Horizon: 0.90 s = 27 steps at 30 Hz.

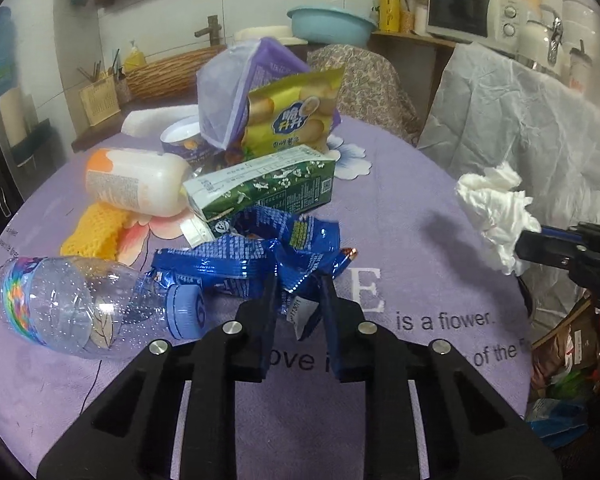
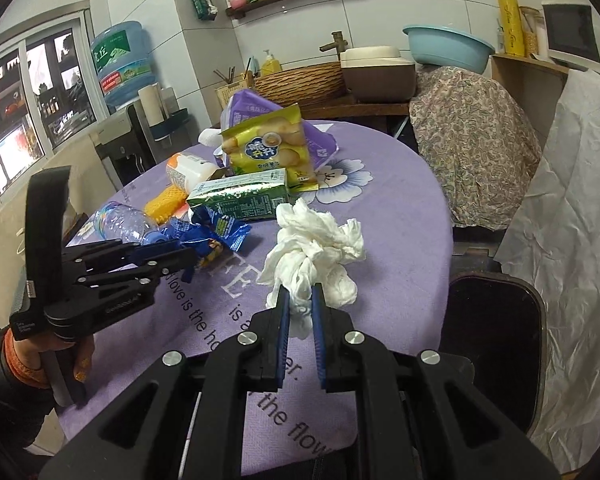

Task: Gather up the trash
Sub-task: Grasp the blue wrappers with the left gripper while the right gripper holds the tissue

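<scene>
Tissue wad [image 2: 316,248] clenched in right gripper [image 2: 300,300], lifted clear for binning; at nine o'clock, left gripper [image 1: 296,284] pinching blue wrapper [image 1: 252,256] off purple tablecloth [image 1: 412,216].

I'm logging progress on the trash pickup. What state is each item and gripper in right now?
left gripper: shut on the blue wrapper.
blue wrapper: crumpled, on the table, pinched at one end.
right gripper: shut on the tissue.
tissue: crumpled, held off the table.
plastic bottle: on its side, capped.
green carton: lying flat.
white bottle: lying on its side.
chip bag: propped upright.
</scene>
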Tool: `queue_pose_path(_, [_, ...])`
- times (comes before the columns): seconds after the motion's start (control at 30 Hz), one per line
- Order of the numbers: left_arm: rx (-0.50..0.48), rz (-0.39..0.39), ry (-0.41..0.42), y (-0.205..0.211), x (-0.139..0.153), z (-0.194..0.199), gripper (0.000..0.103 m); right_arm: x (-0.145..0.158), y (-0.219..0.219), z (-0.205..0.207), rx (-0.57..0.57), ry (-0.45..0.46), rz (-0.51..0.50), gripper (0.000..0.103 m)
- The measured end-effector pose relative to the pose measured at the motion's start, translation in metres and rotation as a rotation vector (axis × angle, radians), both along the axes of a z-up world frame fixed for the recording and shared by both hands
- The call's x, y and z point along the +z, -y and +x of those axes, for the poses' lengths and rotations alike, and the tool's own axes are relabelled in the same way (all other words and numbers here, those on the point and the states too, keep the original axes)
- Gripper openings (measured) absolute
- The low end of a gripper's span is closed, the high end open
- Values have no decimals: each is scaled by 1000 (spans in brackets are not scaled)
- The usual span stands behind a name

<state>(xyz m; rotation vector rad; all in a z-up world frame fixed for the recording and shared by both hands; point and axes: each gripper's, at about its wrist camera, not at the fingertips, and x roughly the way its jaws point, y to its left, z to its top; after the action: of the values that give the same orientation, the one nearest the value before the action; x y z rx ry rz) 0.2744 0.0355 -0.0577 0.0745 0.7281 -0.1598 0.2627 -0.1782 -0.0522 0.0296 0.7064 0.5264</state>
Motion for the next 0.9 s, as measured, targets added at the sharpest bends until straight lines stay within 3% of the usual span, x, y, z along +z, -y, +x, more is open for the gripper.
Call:
queue_pose_path(0.1, [-46,-53,23,2,13,-17,17,3,14,-3,-29,13,23,12])
queue_pose_path(0.17, [-73,-41,55,9,23,-28,16,4,27,-5,-56,21,36,12])
queue_pose_path(0.2, [-91,-28,71,14,26,-32,14,5,32,-5,-67,20,38,12])
queue_pose_path(0.23, [-102,-28,78,18,29,-35,0,4,38,-6,-83,19,38,12])
queue_pose_path(0.33, [-144,-69,65,26,37,-39,0,4,55,-10,-117,15,51,12])
queue_pose_path(0.4, [-147,-55,92,32,43,-43,0,3,62,-13,-132,15,49,12])
queue_pose_path(0.53, [-114,-53,126,22,46,-49,0,-2,67,-16,-143,0,52,12])
queue_pose_path(0.63, [-69,-82,96,5,46,-52,4,-4,65,-16,-137,0,38,12])
queue_pose_path(0.67, [-68,-98,78,3,44,-54,17,-5,63,-16,-131,-1,38,12])
queue_pose_path(0.7, [-60,-111,68,3,43,-56,54,-5,61,-16,-125,-1,39,12])
queue_pose_path(0.73, [-38,-125,63,2,40,-58,76,-5,59,-14,-121,-3,41,12])
queue_pose_path(0.77, [-4,-151,64,2,38,-61,93,-5,57,-14,-118,-3,42,12])
queue_pose_path(0.9, [69,-266,-78,5,16,-50,90,-5,51,-16,-108,-3,49,12])
